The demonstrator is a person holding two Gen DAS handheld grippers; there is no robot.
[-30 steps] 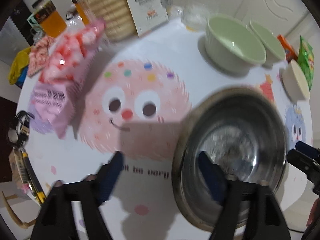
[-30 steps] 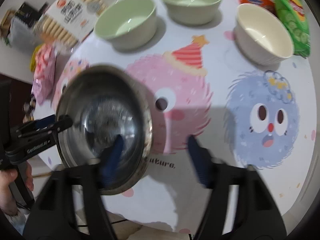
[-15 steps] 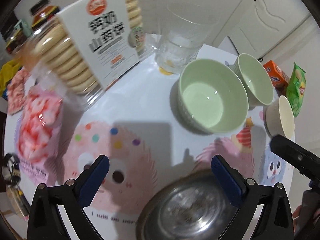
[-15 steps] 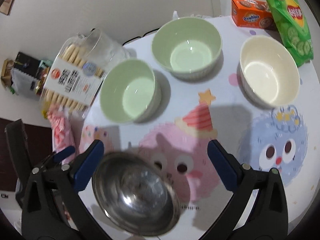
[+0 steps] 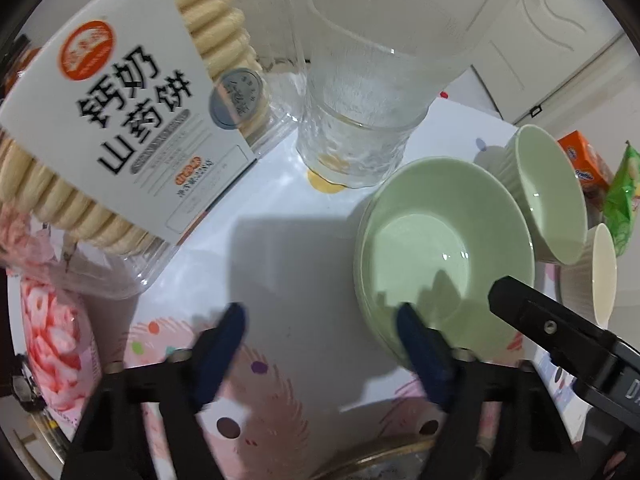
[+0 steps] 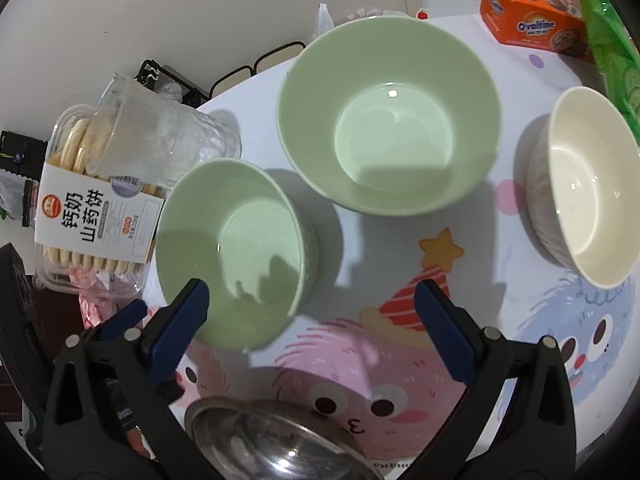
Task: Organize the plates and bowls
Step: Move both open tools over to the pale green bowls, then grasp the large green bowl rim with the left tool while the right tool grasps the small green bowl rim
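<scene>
2 green bowls [image 6: 388,116], cream bowl [image 6: 584,184].

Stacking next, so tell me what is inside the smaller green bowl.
The smaller green bowl looks empty: bare glazed bottom with only gripper shadows. The left gripper, its jaws just closing, has one finger hiding a bit of the near rim.

This looks like a home dining spot. A table [image 6: 460,216] covered in a cartoon-monster cloth fills both views, crowded with bowls [image 6: 388,116], a biscuit pack [image 5: 120,120] at upper left, a drinking glass [image 5: 368,92], and an orange snack box [image 6: 536,28] at upper right. A white panelled door [image 5: 552,40] stands behind.
</scene>
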